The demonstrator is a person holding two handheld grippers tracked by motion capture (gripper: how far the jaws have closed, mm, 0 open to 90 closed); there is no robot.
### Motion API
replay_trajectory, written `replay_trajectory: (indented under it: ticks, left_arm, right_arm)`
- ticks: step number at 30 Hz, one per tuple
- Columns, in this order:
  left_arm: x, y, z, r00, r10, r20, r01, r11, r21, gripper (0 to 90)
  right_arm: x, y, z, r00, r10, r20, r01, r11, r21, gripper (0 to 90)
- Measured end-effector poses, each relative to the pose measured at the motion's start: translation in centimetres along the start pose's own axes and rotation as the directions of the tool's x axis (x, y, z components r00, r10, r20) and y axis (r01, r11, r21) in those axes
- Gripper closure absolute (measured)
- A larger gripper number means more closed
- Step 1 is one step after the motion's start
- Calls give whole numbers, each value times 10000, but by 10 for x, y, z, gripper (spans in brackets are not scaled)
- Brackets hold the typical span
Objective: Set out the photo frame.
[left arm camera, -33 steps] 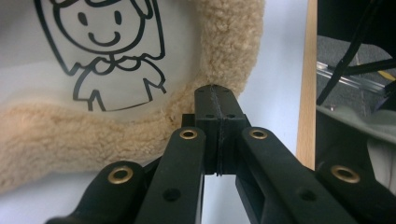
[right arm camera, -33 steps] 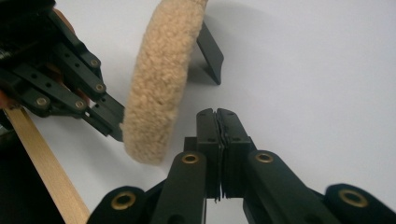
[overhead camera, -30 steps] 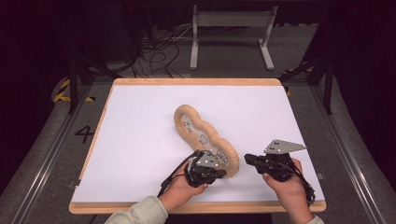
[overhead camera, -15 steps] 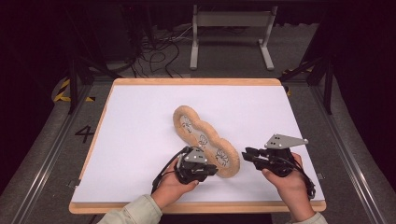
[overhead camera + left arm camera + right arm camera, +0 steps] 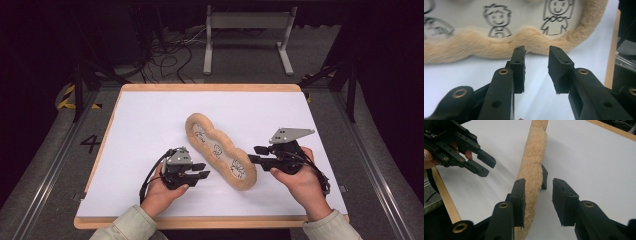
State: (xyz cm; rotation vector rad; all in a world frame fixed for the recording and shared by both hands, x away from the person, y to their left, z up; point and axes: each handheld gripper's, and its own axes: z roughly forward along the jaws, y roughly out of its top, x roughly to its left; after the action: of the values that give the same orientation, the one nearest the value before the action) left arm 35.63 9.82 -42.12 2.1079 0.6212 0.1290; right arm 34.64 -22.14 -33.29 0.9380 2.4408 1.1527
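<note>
The left gripper (image 5: 536,62) looks along its two black fingers (image 5: 519,67), which stand apart with bare white bench (image 5: 474,75) showing in the gap; they have just been opening, and nothing lies between them. Just beyond the tips lies a plush frame (image 5: 481,46) with a wavy tan fur border, near the fingers but apart from them. Its pale inner panel bears line drawings of smiling cartoon children (image 5: 497,21). The bench's wooden edge (image 5: 612,50) runs down the right side.

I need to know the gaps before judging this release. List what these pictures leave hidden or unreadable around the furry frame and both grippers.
- Furry frame, left gripper view: both ends cut off by the picture's edges.
- Its picture side, right gripper view: turned away, so the cartoon drawings are unseen.
- Drawings, high view: too small to read.
- Small black piece behind the frame, right gripper view: partly hidden, cannot be identified.
</note>
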Motion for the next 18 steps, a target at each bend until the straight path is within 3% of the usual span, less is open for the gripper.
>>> replay_trajectory:
  ticks: [9,18]
  left_arm:
    - [17,-12,-21,9968,-291,-742,284,9995,-107,617]
    - [32,-29,-40,9874,-785,-1370,773,9969,-145,607]
  right_arm:
    - [-2,33,22,9996,-63,-272,79,9983,572,527]
    - [-10,55,58,9975,393,-595,-302,9887,1465,428]
